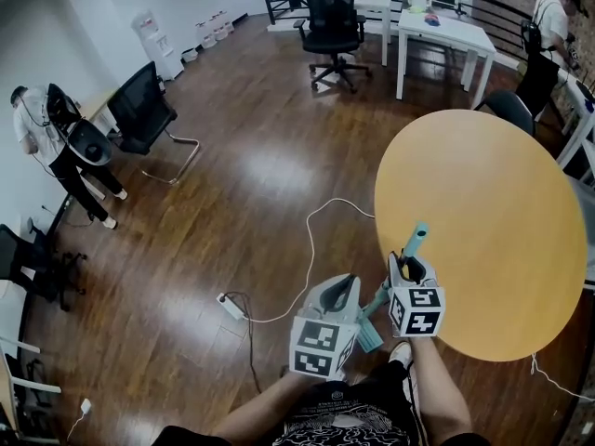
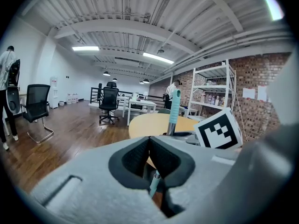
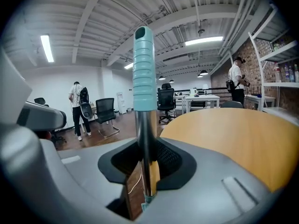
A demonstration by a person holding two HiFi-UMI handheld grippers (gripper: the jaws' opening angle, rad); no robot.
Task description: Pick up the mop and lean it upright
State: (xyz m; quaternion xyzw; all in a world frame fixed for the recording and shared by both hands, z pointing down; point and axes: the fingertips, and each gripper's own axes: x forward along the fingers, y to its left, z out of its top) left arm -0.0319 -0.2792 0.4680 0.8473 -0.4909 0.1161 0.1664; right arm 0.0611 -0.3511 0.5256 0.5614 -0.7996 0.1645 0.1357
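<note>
The mop stands nearly upright against the rim of the round yellow table [image 1: 493,230]. Its teal grip [image 1: 416,240] is on top, the metal pole [image 1: 379,297] runs down, and a teal head [image 1: 369,339] rests on the floor. My right gripper [image 1: 409,266] surrounds the pole just under the grip. In the right gripper view the pole [image 3: 145,139] rises between the jaws of that gripper [image 3: 147,171], with slivers of floor and table showing on either side. My left gripper [image 1: 350,283] is lower and to the left of the pole, its tips [image 2: 149,139] meeting with nothing gripped.
A white power strip [image 1: 231,307] and its cable lie on the wooden floor left of me. Black office chairs [image 1: 144,110] [image 1: 333,21] and white tables [image 1: 446,31] stand farther off. One person [image 1: 51,137] is at the left wall, another [image 1: 548,26] at the far right.
</note>
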